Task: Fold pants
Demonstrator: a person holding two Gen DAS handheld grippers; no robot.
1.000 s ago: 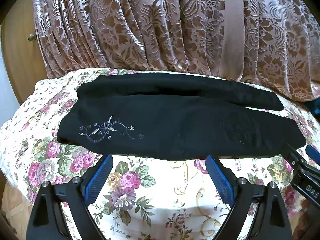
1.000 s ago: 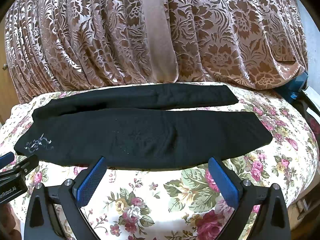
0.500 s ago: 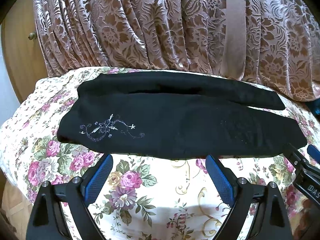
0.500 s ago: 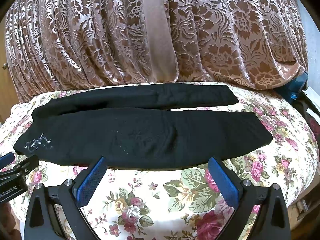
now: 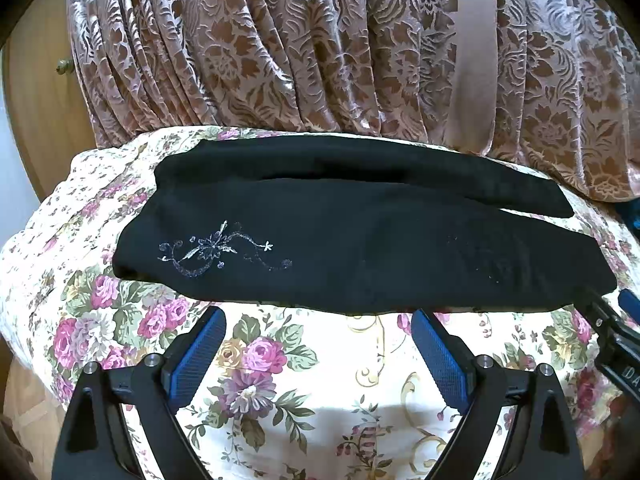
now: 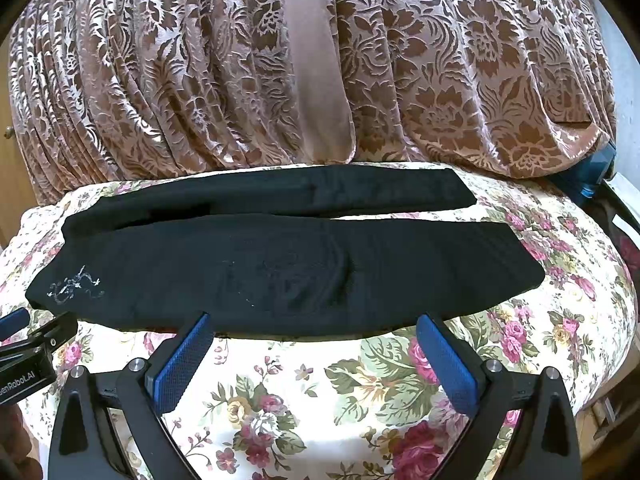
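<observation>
Almost nothing has moved since one second ago: your two grippers hover at the same place in front of the pants, and the cloth lies as it did.

At the far left, in the left wrist view, you see a wooden door with a small knob. Next to it the brown patterned curtain hangs down behind the bed. The black pants lie flat across the floral bedsheet, with the waist at the left and the two legs running to the right, one leg behind the other. A pale embroidered flower is on the near leg, close to the left end.

Your left gripper is spread wide, with its blue pads just before the near edge of the pants, holding nothing. I cannot tell if the tips touch the cloth.

Further right, your right gripper is also spread wide and holds nothing. Its tips are at the near edge of the pants, around the middle of the near leg. At the far right edge of the bed a dark blue object shows partly under the curtain.
</observation>
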